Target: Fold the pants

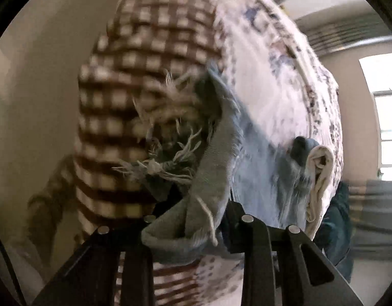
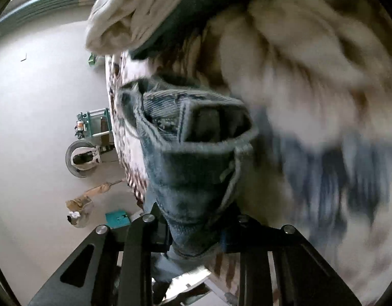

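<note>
Gripping a frayed hem of the pale blue jeans point(image 1: 213, 178), the left gripper point(image 1: 193, 232) has its jaws closed on the denim, white threads trailing from the torn edge. From there the pants run out over a bed with a white floral bedspread point(image 1: 277, 76), beside a brown checked blanket point(image 1: 150, 51). A cream garment point(image 1: 321, 178) lies bunched at the far end of the jeans. In the right wrist view, the right gripper point(image 2: 196, 229) pinches another part of the jeans point(image 2: 193, 168), near the waistband, which gapes open just past the jaws. A cream cloth point(image 2: 124, 15) hangs above; a light floor point(image 2: 43, 102) with scattered clutter lies to the left.
</note>
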`<state>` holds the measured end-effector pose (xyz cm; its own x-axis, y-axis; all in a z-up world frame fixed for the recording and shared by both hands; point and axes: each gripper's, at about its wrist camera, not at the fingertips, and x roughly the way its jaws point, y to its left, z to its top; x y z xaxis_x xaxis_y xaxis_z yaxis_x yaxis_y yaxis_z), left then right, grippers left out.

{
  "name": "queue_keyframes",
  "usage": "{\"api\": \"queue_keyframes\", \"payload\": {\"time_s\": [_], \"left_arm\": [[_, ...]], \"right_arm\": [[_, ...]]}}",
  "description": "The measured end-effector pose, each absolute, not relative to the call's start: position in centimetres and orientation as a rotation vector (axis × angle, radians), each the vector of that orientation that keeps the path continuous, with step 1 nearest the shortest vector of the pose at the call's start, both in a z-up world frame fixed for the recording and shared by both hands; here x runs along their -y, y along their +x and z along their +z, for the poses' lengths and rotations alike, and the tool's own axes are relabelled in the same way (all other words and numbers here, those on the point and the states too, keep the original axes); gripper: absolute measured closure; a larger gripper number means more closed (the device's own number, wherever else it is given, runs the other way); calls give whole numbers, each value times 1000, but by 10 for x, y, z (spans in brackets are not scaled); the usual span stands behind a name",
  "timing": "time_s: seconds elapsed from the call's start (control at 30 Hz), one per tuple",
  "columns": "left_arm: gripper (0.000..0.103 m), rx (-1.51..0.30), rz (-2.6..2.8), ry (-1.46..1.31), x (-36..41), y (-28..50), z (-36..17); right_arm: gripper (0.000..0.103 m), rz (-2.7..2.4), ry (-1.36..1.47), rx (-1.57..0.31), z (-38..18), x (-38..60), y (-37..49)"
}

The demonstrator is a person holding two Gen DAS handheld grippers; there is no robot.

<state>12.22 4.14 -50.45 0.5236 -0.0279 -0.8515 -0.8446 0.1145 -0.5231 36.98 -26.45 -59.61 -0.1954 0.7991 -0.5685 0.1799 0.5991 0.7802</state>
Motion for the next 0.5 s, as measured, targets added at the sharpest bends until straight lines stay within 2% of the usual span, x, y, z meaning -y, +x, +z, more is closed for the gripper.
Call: {"api": "queue_keyframes", "payload": {"time_s": [0.1, 0.13, 0.17, 0.2, 0.3, 0.33, 0.37, 0.4, 0.5], "left_arm": [[77, -857, 722, -1290, -47, 103, -512], [74, -857, 712, -1330, -43, 92, -526], [73, -844, 703, -1382, -40, 85, -535], [73, -827, 696, -1442, -35, 78, -543], [59, -719, 673, -1643, -14, 49, -561], [46, -664, 670, -1706, -5, 37, -562], [27, -630, 670, -1754, 3, 30, -563], [22, -613, 680, -1798, 14, 23, -564], [21, -619, 665, -1862, 36, 20, -566]], "right_arm": [[75, 651, 822, -1743, -598, 275, 335], [71, 645, 807, -1753, -603, 277, 325], [58, 639, 786, -1763, -607, 278, 320], [54, 619, 767, -1783, -614, 279, 315], [50, 617, 808, -1810, -630, 289, 310], [43, 638, 819, -1819, -633, 291, 309], [40, 655, 818, -1832, -635, 291, 307], [40, 667, 813, -1838, -636, 293, 306], [37, 708, 785, -1855, -637, 290, 301]]}}
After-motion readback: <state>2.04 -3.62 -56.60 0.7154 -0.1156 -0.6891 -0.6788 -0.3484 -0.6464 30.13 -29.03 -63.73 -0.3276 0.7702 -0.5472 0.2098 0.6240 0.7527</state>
